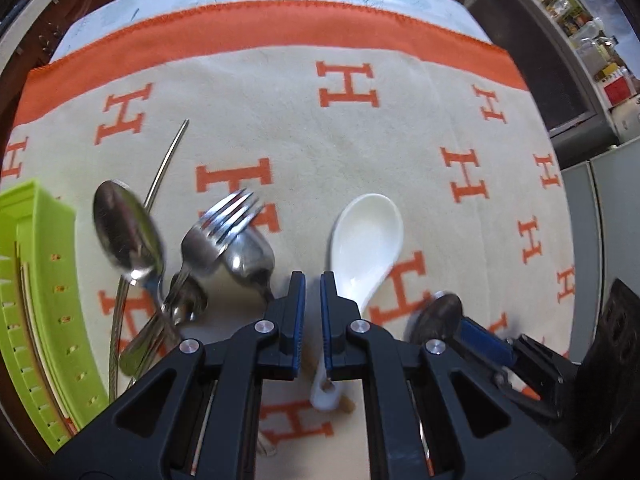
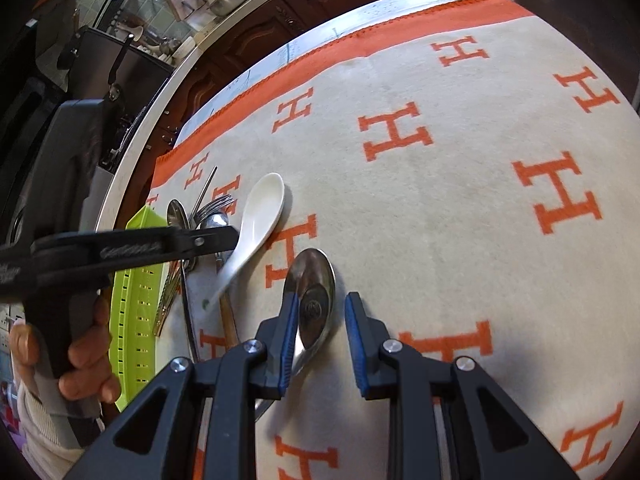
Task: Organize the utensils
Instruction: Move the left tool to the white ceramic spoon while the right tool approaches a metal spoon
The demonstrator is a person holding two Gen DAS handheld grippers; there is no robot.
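A white ceramic spoon (image 1: 368, 232) lies on the cream cloth, and its handle runs under my left gripper (image 1: 313, 300). That gripper hovers over it, almost shut, with only a thin slit and nothing between its pads. To its left lies a pile of metal utensils: a spoon (image 1: 128, 232), a fork (image 1: 224, 220) and a thin rod (image 1: 168, 160). My right gripper (image 2: 322, 320) is open, its fingers either side of a metal spoon's (image 2: 314, 292) bowl on the cloth. The white ceramic spoon (image 2: 260, 216) and my left gripper (image 2: 216, 236) show at the left.
A lime green slotted tray (image 1: 40, 280) sits at the cloth's left edge with sticks in it, the same tray (image 2: 136, 300) in the right wrist view. A hand (image 2: 84, 360) holds the left gripper's handle. The H-patterned cloth (image 1: 320, 140) covers the table; counters and shelves stand behind it.
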